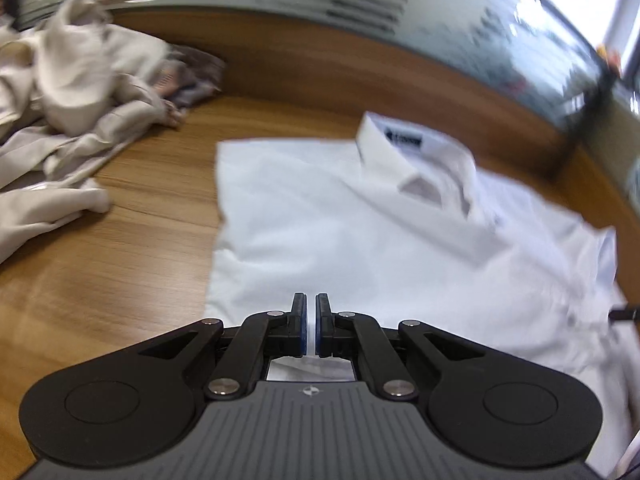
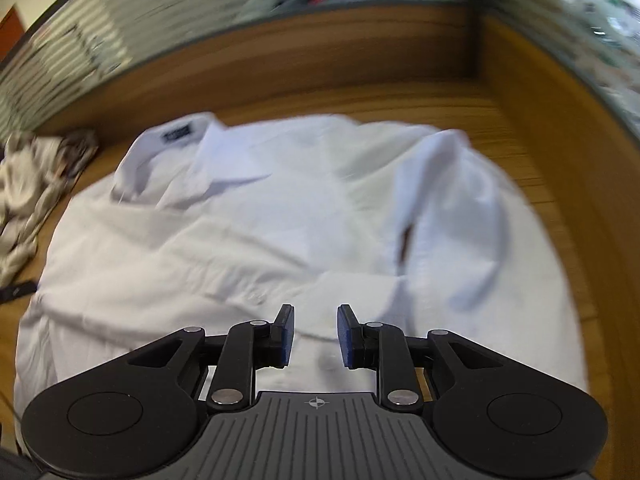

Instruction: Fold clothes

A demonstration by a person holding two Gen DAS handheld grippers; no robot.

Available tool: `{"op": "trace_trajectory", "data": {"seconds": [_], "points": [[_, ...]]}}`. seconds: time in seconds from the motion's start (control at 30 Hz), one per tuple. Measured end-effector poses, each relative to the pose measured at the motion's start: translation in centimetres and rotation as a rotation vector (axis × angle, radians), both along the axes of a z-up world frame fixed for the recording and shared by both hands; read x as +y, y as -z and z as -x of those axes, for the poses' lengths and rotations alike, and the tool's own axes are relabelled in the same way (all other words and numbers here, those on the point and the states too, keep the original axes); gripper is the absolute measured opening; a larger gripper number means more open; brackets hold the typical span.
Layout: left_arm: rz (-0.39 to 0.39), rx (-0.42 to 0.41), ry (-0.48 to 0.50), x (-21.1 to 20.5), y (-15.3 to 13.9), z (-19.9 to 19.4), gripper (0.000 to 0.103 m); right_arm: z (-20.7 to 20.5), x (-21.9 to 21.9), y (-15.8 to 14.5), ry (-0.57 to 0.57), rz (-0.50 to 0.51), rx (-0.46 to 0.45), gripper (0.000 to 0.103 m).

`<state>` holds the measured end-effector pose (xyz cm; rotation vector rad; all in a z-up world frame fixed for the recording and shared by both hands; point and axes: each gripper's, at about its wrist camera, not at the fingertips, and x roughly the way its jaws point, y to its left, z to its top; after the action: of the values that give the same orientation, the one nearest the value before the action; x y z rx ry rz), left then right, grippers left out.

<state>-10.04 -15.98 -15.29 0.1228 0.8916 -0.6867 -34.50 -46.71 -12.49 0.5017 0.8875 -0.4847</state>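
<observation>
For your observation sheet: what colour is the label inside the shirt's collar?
Dark, navy or black, on the white shirt; label shows best in the left wrist view.

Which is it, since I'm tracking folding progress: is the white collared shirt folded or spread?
Partly folded: the white collared shirt lies flat on the wooden table, one sleeve laid across its body.

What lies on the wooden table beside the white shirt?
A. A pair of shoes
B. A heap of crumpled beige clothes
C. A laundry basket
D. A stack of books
B: a heap of crumpled beige clothes lies on the wooden table next to the white shirt.
</observation>
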Motion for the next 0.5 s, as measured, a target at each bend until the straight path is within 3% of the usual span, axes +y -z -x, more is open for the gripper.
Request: {"op": "trace_trajectory", "data": {"seconds": [0.1,0.27,0.37,0.5], "points": [[-0.059,0.006,0.008,-0.7,1.8,-0.5,0.006,-0.8,0.3,1.5,-0.022,-0.006,0.025,0.026],[-0.067,0.010,0.018,-0.5,1.8,-1.3,0.009,-1.2,0.4,3.7,-0.070,0.021,0.082,0.027],[-0.051,0.014,-0.005,-0.4,0.6,-2.0,0.034,-1.2,0.2,2.9,-0.055,0.009,0.068,0.027],[-0.031,0.008,-0.016,-0.6,-0.6,-2.9,0.034,-0.7,-0.9,1.3,0.058,-0.005,-0.004,0.032]]}}
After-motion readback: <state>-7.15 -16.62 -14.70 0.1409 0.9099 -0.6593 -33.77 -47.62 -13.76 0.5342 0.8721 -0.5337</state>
